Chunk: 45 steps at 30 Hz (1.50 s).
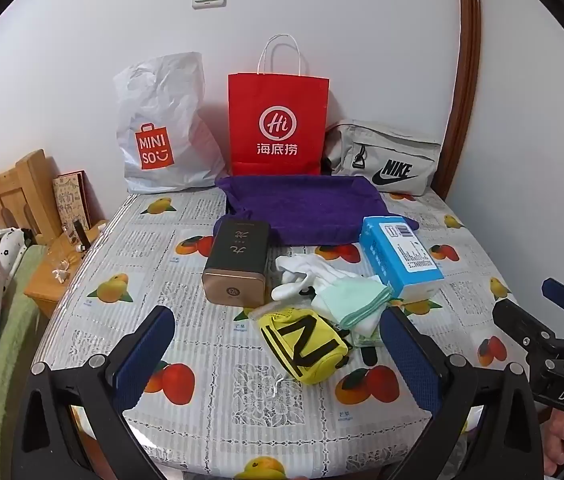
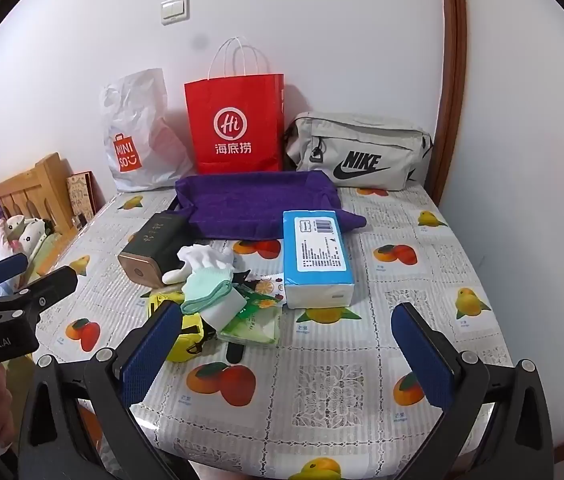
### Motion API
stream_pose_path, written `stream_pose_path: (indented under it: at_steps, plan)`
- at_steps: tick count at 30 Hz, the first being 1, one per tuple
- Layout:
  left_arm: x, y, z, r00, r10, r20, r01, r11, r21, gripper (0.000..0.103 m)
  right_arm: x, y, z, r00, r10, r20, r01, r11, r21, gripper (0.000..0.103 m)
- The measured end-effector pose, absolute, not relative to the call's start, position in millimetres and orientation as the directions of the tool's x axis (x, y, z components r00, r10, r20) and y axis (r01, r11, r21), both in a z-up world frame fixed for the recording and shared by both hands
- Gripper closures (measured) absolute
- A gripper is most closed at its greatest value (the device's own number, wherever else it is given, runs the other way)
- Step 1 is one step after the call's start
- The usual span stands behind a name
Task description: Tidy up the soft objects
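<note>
Two wrist fisheyes, side by side, angled down across the table (image 1: 210, 364), both sharing its clutter and wall.

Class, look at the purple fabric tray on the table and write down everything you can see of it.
The purple fabric tray is a soft, towel-like cloth tray, rectangular, with low walls pinched up at the corners and one corner tail lying flat to the right. It looks empty and sits open side up near the back of the table, in front of the red paper bag. The dark tin lies close by its front left corner, and the blue tissue pack overlaps its front right edge.
</note>
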State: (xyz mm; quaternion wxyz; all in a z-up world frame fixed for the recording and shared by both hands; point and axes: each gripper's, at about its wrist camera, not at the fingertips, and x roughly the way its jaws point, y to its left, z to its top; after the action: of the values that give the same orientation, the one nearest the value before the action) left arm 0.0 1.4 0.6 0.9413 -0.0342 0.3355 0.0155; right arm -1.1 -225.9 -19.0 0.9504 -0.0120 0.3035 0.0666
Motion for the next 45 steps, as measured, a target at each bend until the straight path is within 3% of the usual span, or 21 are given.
stream_pose_path:
  at_steps: [45]
  plan:
    - [-5, 0, 6, 0.788, 0.014, -0.616, -0.051, 0.998, -0.042, 0.0, -3, -226, -15, 0.81, 0.132, -0.572, -0.131, 0.99, 0.043, 0.0]
